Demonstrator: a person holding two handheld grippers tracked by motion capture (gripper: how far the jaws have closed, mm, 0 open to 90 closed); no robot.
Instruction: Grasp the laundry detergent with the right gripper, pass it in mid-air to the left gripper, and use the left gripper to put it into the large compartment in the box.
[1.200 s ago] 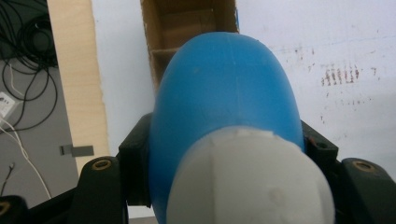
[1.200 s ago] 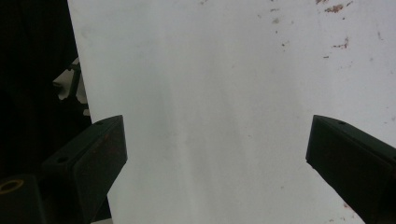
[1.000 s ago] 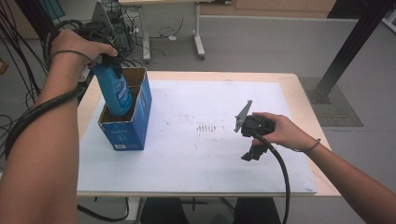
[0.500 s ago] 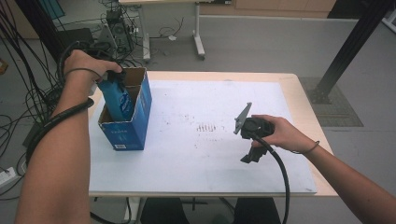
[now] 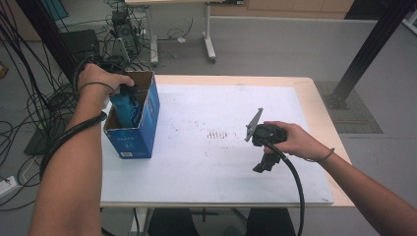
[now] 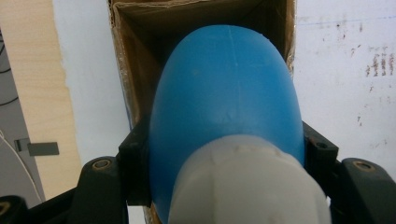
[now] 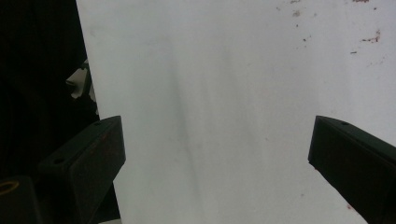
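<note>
A blue bottle point(image 5: 127, 109) with a white cap hangs partly inside an open blue cardboard box point(image 5: 133, 140) at the table's left edge. My left gripper point(image 5: 129, 91) is shut on the bottle just below the cap, under the person's hand. In the left gripper view the bottle point(image 6: 224, 93) points down into the brown inside of the box point(image 6: 135, 70), with both jaws of the gripper point(image 6: 226, 140) pressed on its sides. My right gripper point(image 5: 264, 163) is held over the white sheet point(image 5: 221, 162) at the front right. Its jaws point(image 7: 215, 154) stand wide apart with nothing between them.
The white sheet covers most of the wooden table point(image 5: 324, 123) and bears small dark marks point(image 5: 216, 133) in its middle. Cables point(image 5: 44, 103) lie on the floor to the left, a black post point(image 5: 364, 49) stands at the right, and another table's legs point(image 5: 209, 34) are behind.
The left hand has come down with the blue bottle, which now sits deeper in the box. The right hand and its gripper have stayed where they were.
</note>
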